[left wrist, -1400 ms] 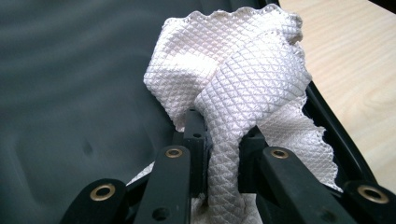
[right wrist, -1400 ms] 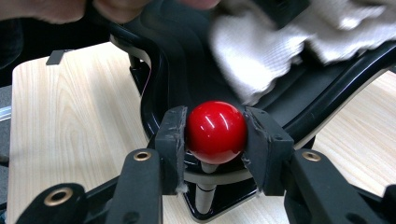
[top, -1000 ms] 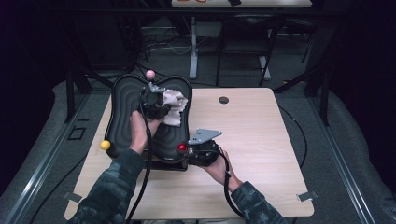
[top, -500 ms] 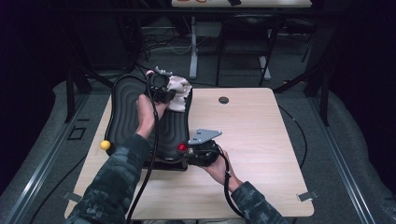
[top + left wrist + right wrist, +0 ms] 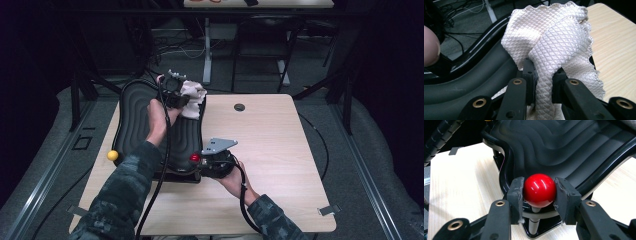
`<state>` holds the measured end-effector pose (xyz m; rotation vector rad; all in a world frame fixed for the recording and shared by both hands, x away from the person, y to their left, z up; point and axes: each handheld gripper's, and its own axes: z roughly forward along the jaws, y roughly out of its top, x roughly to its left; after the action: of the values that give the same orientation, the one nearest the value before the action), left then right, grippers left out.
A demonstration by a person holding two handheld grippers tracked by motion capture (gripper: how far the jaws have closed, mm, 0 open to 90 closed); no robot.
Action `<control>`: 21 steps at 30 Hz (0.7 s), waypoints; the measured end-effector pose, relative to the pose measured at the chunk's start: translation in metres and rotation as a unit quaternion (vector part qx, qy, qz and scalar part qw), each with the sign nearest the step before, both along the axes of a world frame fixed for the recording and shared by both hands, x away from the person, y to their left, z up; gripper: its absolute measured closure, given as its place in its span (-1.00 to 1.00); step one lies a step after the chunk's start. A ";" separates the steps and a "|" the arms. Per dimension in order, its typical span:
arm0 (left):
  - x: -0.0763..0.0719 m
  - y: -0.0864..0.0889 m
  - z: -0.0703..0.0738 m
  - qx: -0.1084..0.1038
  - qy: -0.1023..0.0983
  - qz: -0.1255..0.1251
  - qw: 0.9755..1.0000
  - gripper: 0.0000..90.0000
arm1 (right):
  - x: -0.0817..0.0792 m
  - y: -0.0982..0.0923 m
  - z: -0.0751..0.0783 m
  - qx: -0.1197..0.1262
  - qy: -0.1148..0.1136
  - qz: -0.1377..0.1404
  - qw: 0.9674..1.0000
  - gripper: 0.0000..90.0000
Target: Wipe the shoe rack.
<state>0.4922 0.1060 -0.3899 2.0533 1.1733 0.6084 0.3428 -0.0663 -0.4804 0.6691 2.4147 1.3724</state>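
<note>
My left gripper [image 5: 179, 96] has slid up the tray since a second ago: back then it sat over the middle of the ribbed surface, and now it's up at the far end, cloth and all. The right one hasn't budged.

Starting nearest me, my right gripper [image 5: 212, 162] sits at the near right corner of the black tray [image 5: 135, 120]. Its jaws are clamped on the red ball knob [image 5: 539, 190], one pad pressed against each side, so the knob sits dead centre between them. The knob stands on a short stem at the tray's corner, right over the edge where the tray meets the wooden table [image 5: 280, 150]. There's a yellow ball knob [image 5: 113, 155] on the tray's near left side, well apart from both grippers.

Further out, the ribbed black tray runs away from me along the left part of the table. At its far end my left gripper is pinched tight on the white cloth [image 5: 549, 42]. A twisted fold of it runs straight down between the pads, and the rest bunches up above and beyond the jaw tips, spilling toward the tray's right rim beside the bare table. The cloth has a quilted diamond texture and a scalloped edge. Can't tell whether it touches the tray.
</note>
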 end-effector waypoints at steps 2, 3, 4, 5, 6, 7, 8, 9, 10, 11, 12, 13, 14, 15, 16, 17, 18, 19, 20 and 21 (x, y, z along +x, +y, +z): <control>-0.002 -0.001 -0.001 -0.001 -0.001 0.000 1.000 0.76 | 0.000 0.000 0.000 -0.001 -0.001 0.000 1.000 0.34; -0.002 0.000 -0.001 -0.001 0.000 -0.002 1.000 0.76 | 0.000 0.000 0.000 -0.002 -0.002 0.000 1.000 0.34; -0.004 0.000 -0.002 0.000 -0.001 -0.002 1.000 0.76 | 0.000 0.000 0.000 -0.002 -0.001 0.000 1.000 0.34; -0.004 0.000 -0.003 -0.003 -0.001 -0.003 1.000 0.76 | 0.000 0.000 0.000 0.000 -0.001 0.000 1.000 0.34; -0.006 0.000 -0.003 -0.001 -0.001 -0.005 1.000 0.76 | 0.000 0.000 0.000 -0.002 -0.002 0.000 1.000 0.34; -0.007 -0.001 -0.004 -0.001 -0.002 -0.005 1.000 0.76 | 0.000 0.000 0.000 -0.002 -0.001 0.000 1.000 0.34; -0.009 -0.001 -0.005 0.001 -0.004 -0.006 1.000 0.76 | 0.000 0.000 0.000 -0.003 -0.001 -0.001 1.000 0.34; -0.011 -0.001 -0.006 0.003 -0.005 -0.007 1.000 0.76 | 0.000 0.000 0.000 -0.003 -0.001 -0.001 1.000 0.34; -0.012 -0.001 -0.007 0.001 -0.004 -0.008 1.000 0.76 | 0.000 0.000 0.000 -0.003 -0.001 -0.001 1.000 0.34; -0.013 -0.001 -0.007 0.001 -0.005 -0.009 1.000 0.76 | 0.000 0.000 0.000 -0.003 -0.001 -0.001 1.000 0.34; -0.015 -0.001 -0.008 0.001 -0.005 -0.010 1.000 0.76 | 0.000 0.000 0.000 -0.003 -0.001 -0.002 1.000 0.34; -0.016 0.000 -0.009 -0.001 -0.002 -0.013 1.000 0.76 | 0.000 0.000 0.000 -0.003 -0.001 -0.002 1.000 0.34; -0.018 0.000 -0.010 -0.003 -0.003 -0.014 1.000 0.76 | 0.000 0.000 0.000 -0.003 -0.001 -0.002 1.000 0.34; -0.020 0.001 -0.011 -0.003 -0.003 -0.016 1.000 0.76 | 0.000 0.000 0.000 -0.003 -0.001 -0.002 1.000 0.34; -0.021 0.002 -0.012 -0.004 -0.002 -0.017 1.000 0.76 | 0.000 0.000 0.000 -0.003 0.000 -0.002 1.000 0.34; -0.023 0.003 -0.014 -0.006 -0.001 -0.019 1.000 0.76 | 0.000 0.000 0.000 -0.003 0.000 -0.002 1.000 0.34; -0.025 0.004 -0.015 -0.007 0.000 -0.020 1.000 0.76 | 0.000 0.000 0.000 -0.003 0.000 -0.002 1.000 0.34; -0.027 0.005 -0.016 -0.009 0.001 -0.022 1.000 0.76 | 0.000 0.000 0.000 -0.003 -0.001 -0.002 1.000 0.34; -0.029 0.006 -0.017 -0.010 0.001 -0.024 1.000 0.76 | 0.000 0.000 0.000 -0.003 -0.001 -0.002 1.000 0.34; -0.031 0.007 -0.019 -0.011 0.001 -0.025 1.000 0.76 | 0.000 0.000 0.000 -0.003 -0.001 -0.002 1.000 0.34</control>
<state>0.4610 0.1127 -0.4086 2.0592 1.1223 0.5676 0.3430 -0.0662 -0.4802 0.6707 2.4142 1.3637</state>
